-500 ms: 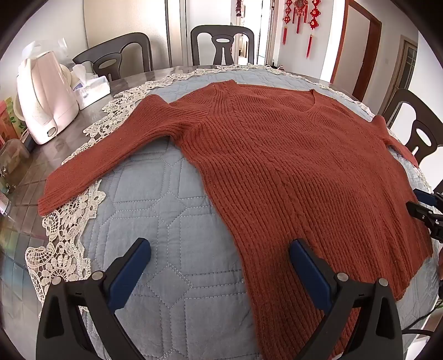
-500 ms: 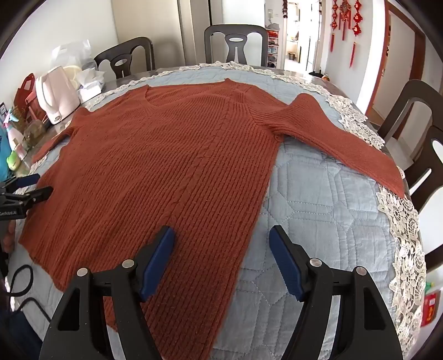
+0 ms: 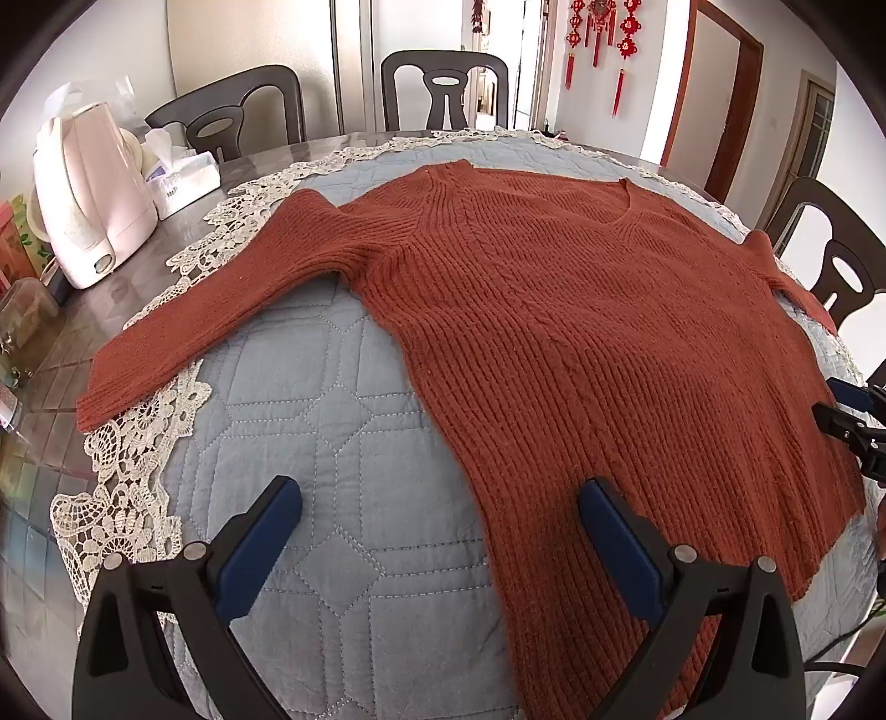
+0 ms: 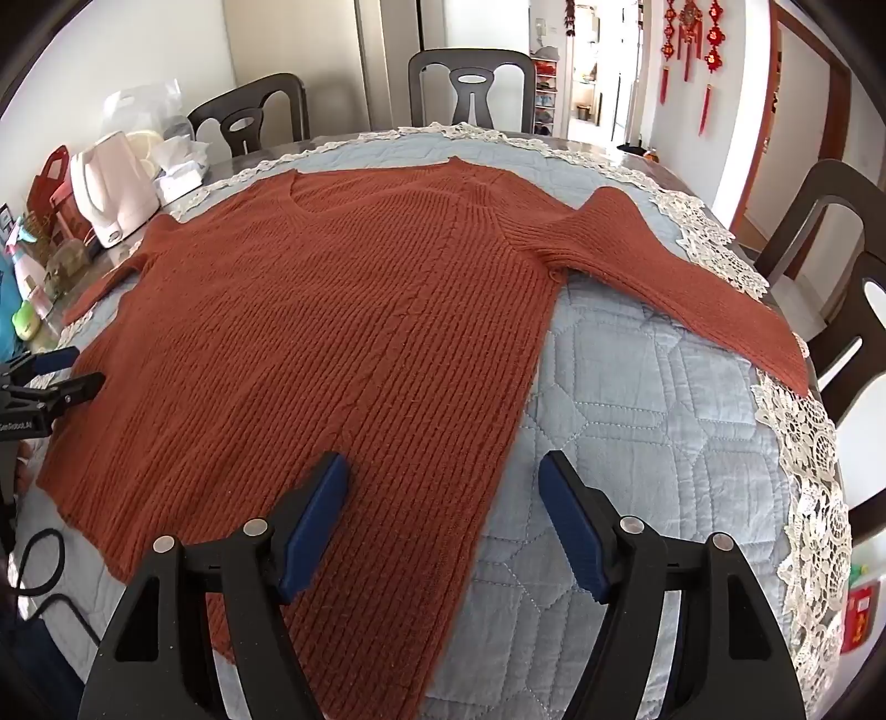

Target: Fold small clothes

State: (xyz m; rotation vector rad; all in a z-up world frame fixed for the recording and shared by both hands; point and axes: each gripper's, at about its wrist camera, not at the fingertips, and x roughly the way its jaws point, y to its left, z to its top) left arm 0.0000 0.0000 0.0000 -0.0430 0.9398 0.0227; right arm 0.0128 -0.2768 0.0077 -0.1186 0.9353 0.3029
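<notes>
The left tongs (image 3: pixel 440 512) stand wide apart and hold nothing, poised above the sweater's (image 3: pixel 581 343) bottom corner, with one blue-padded finger over the knit and the other over the bare grey quilted mat (image 3: pixel 332 443) beside the sweater's side edge. The right tongs (image 4: pixel 443 487) are likewise spread wide and empty, at the sweater's opposite bottom corner, one finger over the knit and the other over the mat just past the side edge. Whether either pair touches the fabric cannot be told. The rust-red ribbed sweater lies flat and face up on the mat, which covers the worktop (image 3: pixel 183 238), with its V-neck on the side far from the tongs and its hem nearest them. Both sleeves are spread out from the sweater's body: one sleeve (image 3: pixel 194 327) runs out across the mat's lace border (image 3: pixel 127 471) so that its cuff rests on the lace and the worktop, and the other sleeve (image 4: pixel 686 282) angles out over the mat and ends at the lace on the far side of the body. Beyond the first sleeve stand a pale pink kettle (image 3: pixel 88 199) and a tissue box (image 3: pixel 183 177). Dark chairs (image 3: pixel 443 88) ring the worktop behind the sweater's neckline, and red knot ornaments (image 3: pixel 603 39) hang on the wall behind them.
</notes>
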